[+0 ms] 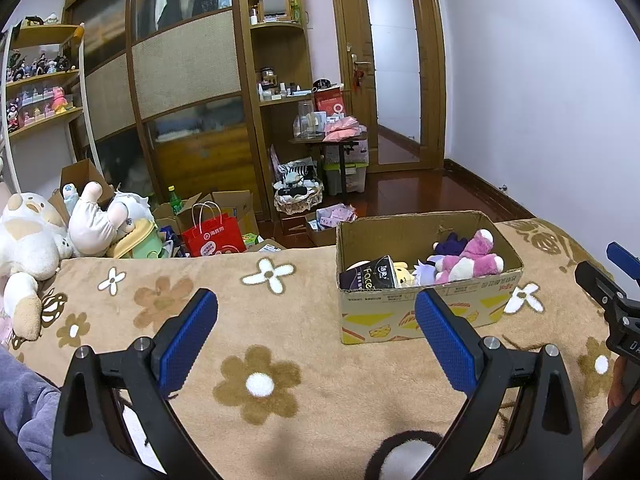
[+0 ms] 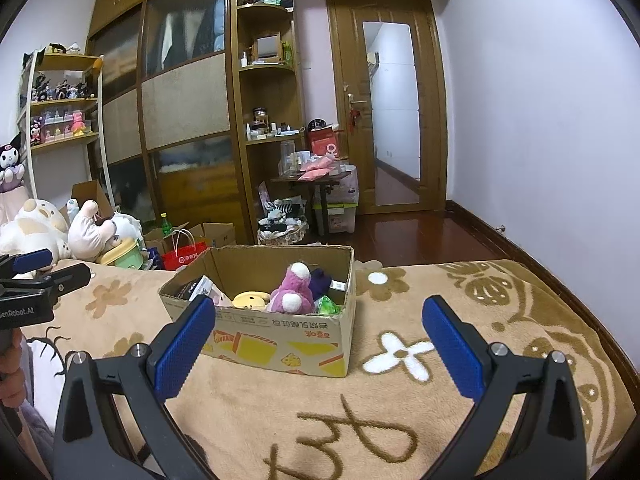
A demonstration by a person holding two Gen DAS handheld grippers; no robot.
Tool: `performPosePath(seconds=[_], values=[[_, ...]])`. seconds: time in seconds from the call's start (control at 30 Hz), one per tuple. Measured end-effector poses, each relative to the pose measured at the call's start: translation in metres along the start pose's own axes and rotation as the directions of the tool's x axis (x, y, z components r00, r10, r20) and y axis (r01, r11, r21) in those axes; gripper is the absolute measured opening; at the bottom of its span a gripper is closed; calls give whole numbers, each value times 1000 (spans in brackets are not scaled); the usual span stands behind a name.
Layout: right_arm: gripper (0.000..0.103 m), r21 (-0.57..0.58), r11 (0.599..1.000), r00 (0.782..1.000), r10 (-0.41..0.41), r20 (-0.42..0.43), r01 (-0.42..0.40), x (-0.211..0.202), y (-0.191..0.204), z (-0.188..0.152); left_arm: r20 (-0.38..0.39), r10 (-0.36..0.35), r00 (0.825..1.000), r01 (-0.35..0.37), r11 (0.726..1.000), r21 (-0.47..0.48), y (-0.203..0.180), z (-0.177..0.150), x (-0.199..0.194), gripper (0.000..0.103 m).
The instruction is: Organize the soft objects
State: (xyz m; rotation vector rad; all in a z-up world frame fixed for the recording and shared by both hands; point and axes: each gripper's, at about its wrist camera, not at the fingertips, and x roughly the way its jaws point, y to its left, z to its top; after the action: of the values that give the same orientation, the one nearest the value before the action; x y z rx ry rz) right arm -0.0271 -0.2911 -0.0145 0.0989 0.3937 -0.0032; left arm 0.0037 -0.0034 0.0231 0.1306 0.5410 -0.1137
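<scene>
**Plush toys: some boxed, a pile still loose at far left**

Plush toys are split two ways. Nearest the cams: both tools held over the flowered blanket [image 1: 360,380], nothing in either. Left gripper [image 1: 316,308] has its blue pads spread wide, only bare blanket btwn them. Right gripper [image 2: 318,318] same — wide apart, empty.

Next out: cardboard box [image 1: 424,312] sitting on the blanket, open top, long axis running roughly left-right across the left wrist view. Inside: pink plush [image 1: 472,258], a purple one [image 1: 452,244] behind it, a black tissue pack [image 1: 372,274] at the left end, plus a yellow toy [image 2: 250,301] and something green [image 2: 328,305] seen from the right cam. Box looks abt half full, room left on top.

Further, at the blanket's far-left edge: loose pile w/ a big white-and-tan plush [image 1: 28,236] lying on its side and a white plush w/ pink limbs [image 1: 94,220] up against it, a green-yellow item [image 1: 136,240] just beside. Red paper bag [image 1: 212,236] and open cartons sit on the floor beyond the bed.

Key relation: the loose pile lies left of both tools, well apart from the box; box is front-right of the left tool and front-left of the right one. Left tool is the nearer to the pile, so prob it should fetch, then carry rightward to the box. The big plush looks wider than the pad gap — likely needs a pinch on a limb, and it may sag or slip.
</scene>
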Motion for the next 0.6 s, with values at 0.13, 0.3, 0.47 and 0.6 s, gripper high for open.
performPosePath(seconds=[0.13, 0.3, 0.47, 0.6], values=[[103, -1, 1000, 1000, 1, 0, -1, 0, 0, 1, -5, -1, 1000, 1, 1000, 0, 0, -1, 1, 98], [103, -1, 1000, 1000, 1, -1, -1, 1, 1, 0, -5, -5, 1000, 4, 1000, -4, -2, -2, 3, 98], [103, -1, 1000, 1000, 1, -2, -1, 1, 1, 1, -2, -7, 1000, 7, 1000, -3, -2, -2, 3, 98], [103, 1, 1000, 1000, -1, 1, 1, 2, 2, -2, -6, -4, 1000, 4, 1000, 2, -4, -3, 4, 98]])
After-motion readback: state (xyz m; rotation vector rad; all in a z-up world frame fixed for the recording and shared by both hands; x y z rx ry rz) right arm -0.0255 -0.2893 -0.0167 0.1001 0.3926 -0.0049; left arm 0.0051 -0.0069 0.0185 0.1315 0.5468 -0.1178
